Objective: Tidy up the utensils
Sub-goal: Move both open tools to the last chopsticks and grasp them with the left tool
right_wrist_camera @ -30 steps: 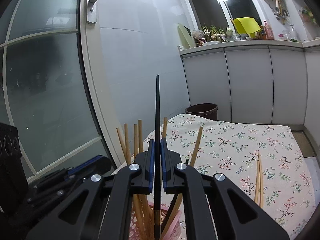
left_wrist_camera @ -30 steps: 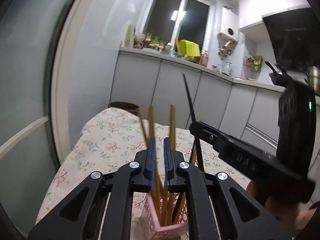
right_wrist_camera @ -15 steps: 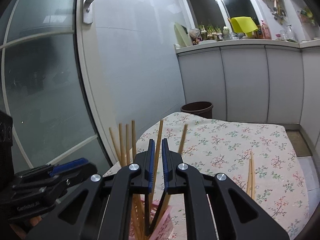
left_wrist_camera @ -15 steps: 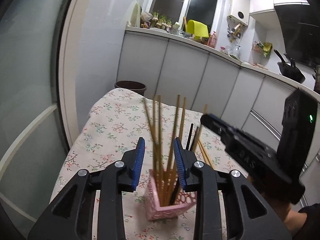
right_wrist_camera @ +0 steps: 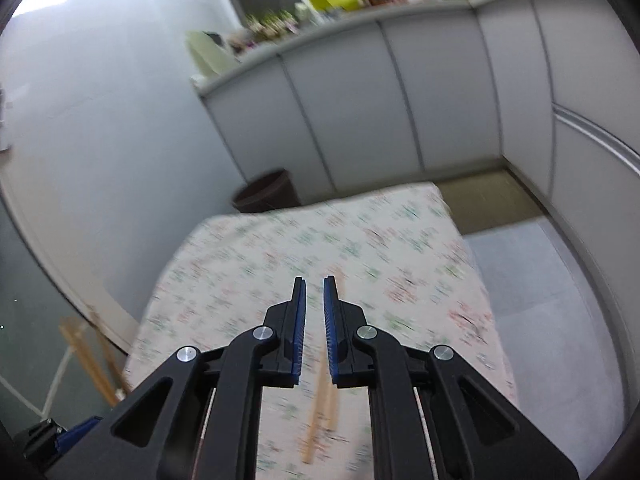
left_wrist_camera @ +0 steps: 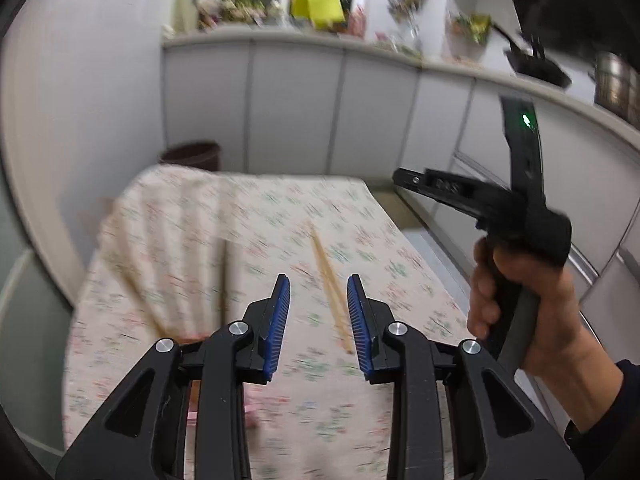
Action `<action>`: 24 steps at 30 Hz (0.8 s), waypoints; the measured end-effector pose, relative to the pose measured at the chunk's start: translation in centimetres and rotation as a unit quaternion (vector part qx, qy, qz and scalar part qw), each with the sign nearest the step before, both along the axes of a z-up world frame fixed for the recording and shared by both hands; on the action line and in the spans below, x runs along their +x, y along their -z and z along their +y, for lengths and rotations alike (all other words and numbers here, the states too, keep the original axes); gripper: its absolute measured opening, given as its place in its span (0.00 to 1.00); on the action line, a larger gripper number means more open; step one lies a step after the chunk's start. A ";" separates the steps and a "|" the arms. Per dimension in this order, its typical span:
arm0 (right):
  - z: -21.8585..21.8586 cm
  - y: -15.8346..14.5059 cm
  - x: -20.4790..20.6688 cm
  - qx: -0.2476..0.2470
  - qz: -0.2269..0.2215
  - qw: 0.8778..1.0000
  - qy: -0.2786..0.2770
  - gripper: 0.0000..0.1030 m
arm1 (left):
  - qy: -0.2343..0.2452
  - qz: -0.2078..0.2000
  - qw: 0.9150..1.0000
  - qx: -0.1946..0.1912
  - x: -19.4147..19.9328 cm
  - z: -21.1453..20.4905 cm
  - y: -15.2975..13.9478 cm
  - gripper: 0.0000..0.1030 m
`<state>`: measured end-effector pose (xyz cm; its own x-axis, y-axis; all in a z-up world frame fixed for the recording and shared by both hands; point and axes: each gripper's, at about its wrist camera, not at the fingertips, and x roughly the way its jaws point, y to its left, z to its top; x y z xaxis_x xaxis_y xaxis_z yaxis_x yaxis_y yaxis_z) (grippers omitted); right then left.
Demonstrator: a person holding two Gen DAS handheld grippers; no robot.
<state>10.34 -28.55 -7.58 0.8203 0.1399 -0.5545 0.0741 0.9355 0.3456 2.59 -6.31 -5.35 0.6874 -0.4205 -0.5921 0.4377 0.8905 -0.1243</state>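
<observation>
A pair of wooden chopsticks lies flat on the tablecloth.

- Left gripper: black linkage arms, silver screws, ribbed blue pads.
- Right gripper: same build; green light on its body.
- Dark sleeve.
</observation>
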 end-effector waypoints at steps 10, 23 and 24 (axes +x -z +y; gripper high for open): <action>-5.6 6.0 0.9 0.020 0.118 0.993 0.019 0.10 | -0.032 0.141 0.988 0.062 10.7 -8.8 9.0 0.28; -4.8 8.4 2.3 0.015 0.141 0.990 0.006 0.25 | -0.060 0.189 0.976 0.094 16.9 -10.0 14.6 0.19; -4.8 8.5 2.5 0.016 0.141 0.990 0.005 0.25 | -0.056 0.191 0.976 0.089 17.1 -10.1 14.7 0.19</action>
<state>12.79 -33.32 -16.12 0.6346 0.1536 -0.7574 0.1818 0.9229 0.3395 19.66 -16.43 -20.01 0.4377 -0.2227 -0.8711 0.2887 0.9523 -0.0984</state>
